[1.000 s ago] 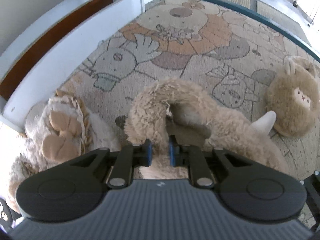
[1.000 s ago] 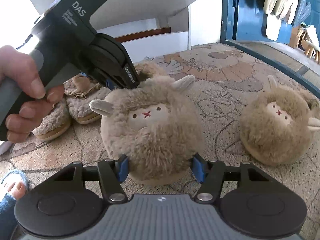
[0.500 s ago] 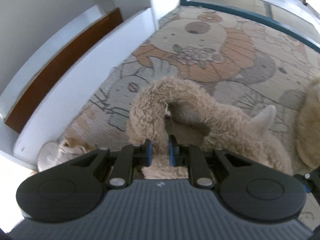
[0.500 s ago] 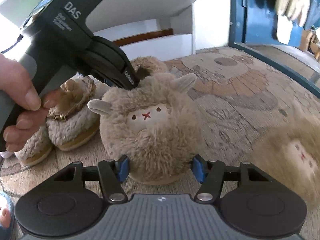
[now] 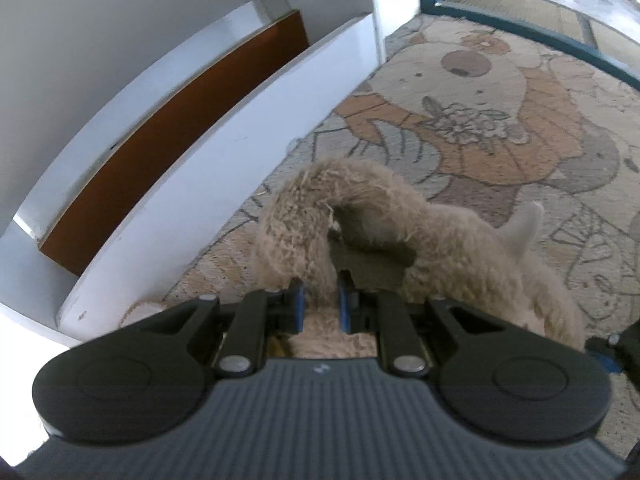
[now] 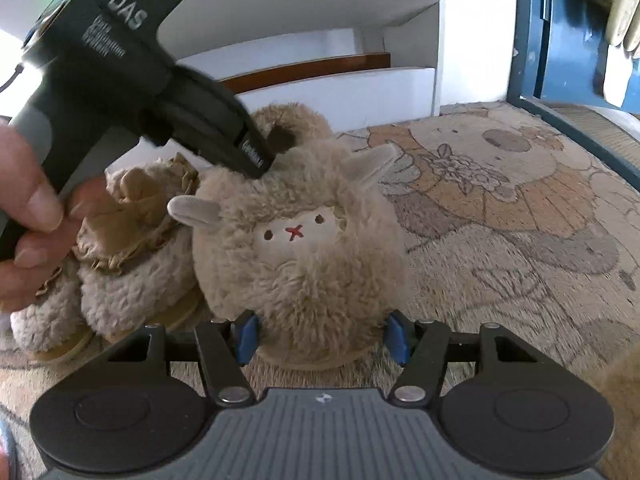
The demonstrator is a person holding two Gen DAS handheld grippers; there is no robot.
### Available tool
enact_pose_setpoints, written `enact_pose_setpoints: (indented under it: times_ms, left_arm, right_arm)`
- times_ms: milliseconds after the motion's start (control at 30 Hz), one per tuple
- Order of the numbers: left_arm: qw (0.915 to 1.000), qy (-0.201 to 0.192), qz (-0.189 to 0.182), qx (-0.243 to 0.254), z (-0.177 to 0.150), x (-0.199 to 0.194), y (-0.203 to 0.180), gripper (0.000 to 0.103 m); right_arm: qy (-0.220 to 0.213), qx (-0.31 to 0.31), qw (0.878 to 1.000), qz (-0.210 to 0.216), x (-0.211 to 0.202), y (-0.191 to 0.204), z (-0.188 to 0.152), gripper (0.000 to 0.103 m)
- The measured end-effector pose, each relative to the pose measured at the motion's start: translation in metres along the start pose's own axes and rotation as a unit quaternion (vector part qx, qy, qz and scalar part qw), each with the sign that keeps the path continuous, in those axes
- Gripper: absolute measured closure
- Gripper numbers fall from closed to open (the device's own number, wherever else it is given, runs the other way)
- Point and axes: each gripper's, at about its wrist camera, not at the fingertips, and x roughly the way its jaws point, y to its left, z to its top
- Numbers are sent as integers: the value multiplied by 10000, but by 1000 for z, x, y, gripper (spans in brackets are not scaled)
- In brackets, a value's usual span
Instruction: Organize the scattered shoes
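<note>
A fluffy beige sheep-face slipper (image 6: 304,248) sits on the patterned rug (image 6: 500,220), and both grippers hold it. My right gripper (image 6: 322,338) is shut on the sides of its toe, blue pads pressed into the fur. My left gripper (image 5: 320,304) is shut on the heel rim of the same slipper (image 5: 380,232); in the right wrist view a hand (image 6: 28,208) holds that left gripper (image 6: 260,160) from the upper left. A pair of fluffy slippers with brown bows (image 6: 132,248) lies just left of the sheep slipper, touching it.
A low white shelf (image 5: 240,152) with a brown board runs just behind the slippers, also seen as the white shelf (image 6: 340,88). A second sheep slipper (image 6: 620,400) shows at the lower right edge. A blue door frame (image 6: 532,40) stands at the right.
Both grippers have carried the sheep slipper left toward the shelf, up against the bow slippers. The second sheep slipper has slid out to the right edge.
</note>
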Motion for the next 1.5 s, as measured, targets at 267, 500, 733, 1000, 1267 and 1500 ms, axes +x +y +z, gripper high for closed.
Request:
enact_pose_setpoints:
  times_ms: [267,500,733,1000,1267,1500]
  left_arm:
    - [9991,-317,212,167,12,-3,3,90]
    - [9993,-266,258,93,12,-2,12,92]
    - [9993,-239,296,-55,14,-1,17,90]
    - [9988,-276,407,-41,10,-3,16,81]
    - [9982,-280,512,-111,8,-7,25,55]
    - [9964,-454,710,-26,-2,-23,24,16]
  right_arm:
    - [15,-191,9997,166,22,11,25,39]
    - [74,-287,9993,245,36,20,38,40]
    - [78,-55,9994,332,42,24,42,36]
    - [33,201,9990,401,43,20,39,34]
    - [-89,667,9962,559,30,14,34,31]
    - [-317,1258,9906,428,-2,2,21,16]
